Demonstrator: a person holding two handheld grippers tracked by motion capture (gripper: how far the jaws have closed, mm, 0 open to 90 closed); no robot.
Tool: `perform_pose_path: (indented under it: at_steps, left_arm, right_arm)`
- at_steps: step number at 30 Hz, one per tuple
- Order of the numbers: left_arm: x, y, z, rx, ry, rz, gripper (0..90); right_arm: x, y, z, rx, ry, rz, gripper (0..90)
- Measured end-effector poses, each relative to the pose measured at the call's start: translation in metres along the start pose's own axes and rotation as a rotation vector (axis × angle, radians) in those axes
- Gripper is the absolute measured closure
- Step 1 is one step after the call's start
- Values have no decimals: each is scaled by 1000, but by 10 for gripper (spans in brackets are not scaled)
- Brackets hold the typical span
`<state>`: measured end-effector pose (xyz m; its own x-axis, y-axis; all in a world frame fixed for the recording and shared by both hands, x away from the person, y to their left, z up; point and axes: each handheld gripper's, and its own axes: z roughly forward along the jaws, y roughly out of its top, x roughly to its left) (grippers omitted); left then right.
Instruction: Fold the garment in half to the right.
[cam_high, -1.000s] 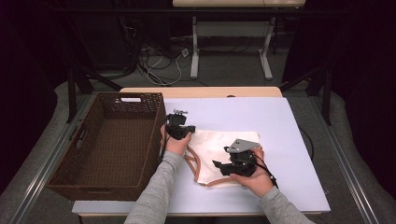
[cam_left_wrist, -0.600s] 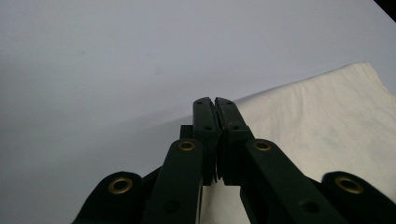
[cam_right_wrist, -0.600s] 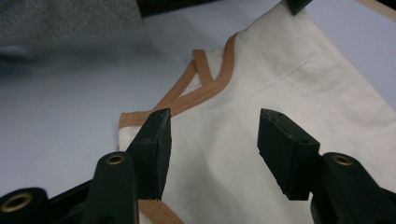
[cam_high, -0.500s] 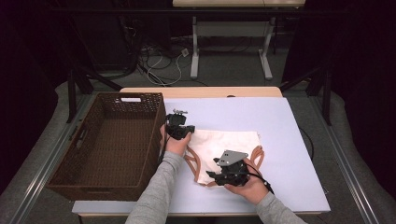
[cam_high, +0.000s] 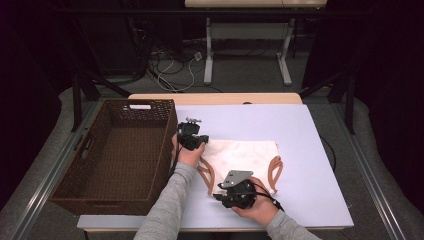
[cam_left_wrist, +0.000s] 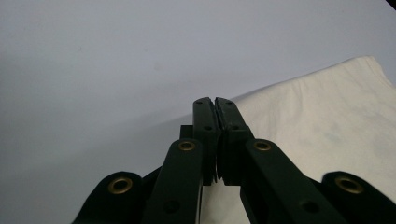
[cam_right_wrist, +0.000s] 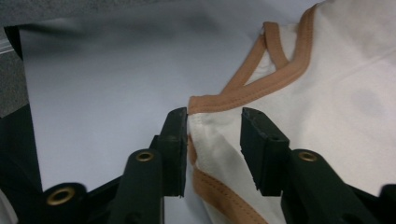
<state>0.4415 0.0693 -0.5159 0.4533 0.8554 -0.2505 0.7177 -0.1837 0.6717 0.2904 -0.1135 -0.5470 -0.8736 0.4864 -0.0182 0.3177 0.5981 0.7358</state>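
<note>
A cream cloth bag (cam_high: 245, 155) with tan straps (cam_high: 274, 172) lies flat on the white table (cam_high: 310, 150). My left gripper (cam_high: 194, 137) rests at the bag's far left corner. In the left gripper view the gripper (cam_left_wrist: 215, 100) is shut, and the edge of the bag (cam_left_wrist: 327, 130) runs right into its tips. My right gripper (cam_high: 220, 194) sits at the bag's near left edge. In the right gripper view the gripper (cam_right_wrist: 215, 116) is open, with the hem of the bag (cam_right_wrist: 336, 93) and a tan strap (cam_right_wrist: 261, 88) lying between its jaws.
A large brown wicker basket (cam_high: 125, 106) stands along the table's left side, close to my left hand. Bare table surface (cam_left_wrist: 93, 70) stretches beyond and right of the bag. Desk legs and cables lie on the floor behind the table.
My right gripper has moved toward the near left, from over the bag's middle to its near edge by the strap. The left gripper has stayed at its corner.
</note>
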Motion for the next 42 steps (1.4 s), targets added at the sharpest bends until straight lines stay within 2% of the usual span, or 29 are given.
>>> perform_pose_path:
  at_steps: [6,15,20,28,32,33,34,38,42]
  left_arm:
    - [1,0,0,3,1,4,881]
    - [1,-1,0,6,-1,1,881]
    - [1,-1,0,9,2,3,881]
    - [0,-1,1,11,8,7,881]
    - [1,-1,0,11,10,12,881]
    - [1,-1,0,11,15,12,881]
    - [1,-1,-1,10,12,9,881]
    - [1,1,-4,7,17,16,882]
    - [-1,6,-8,4,20,20,882]
  right_arm:
    - [7,2,8,16,-3,14,674]
    - [11,2,15,73,-16,3,699]
    - [9,1,14,76,-22,17,736]
    - [9,0,14,71,-35,10,832]
    - [11,1,14,76,-50,37,865]
    - [10,1,14,76,-49,56,870]
    - [9,2,13,84,-43,76,873]
    - [5,4,9,60,-15,162,878]
    - [1,6,2,40,17,209,879]
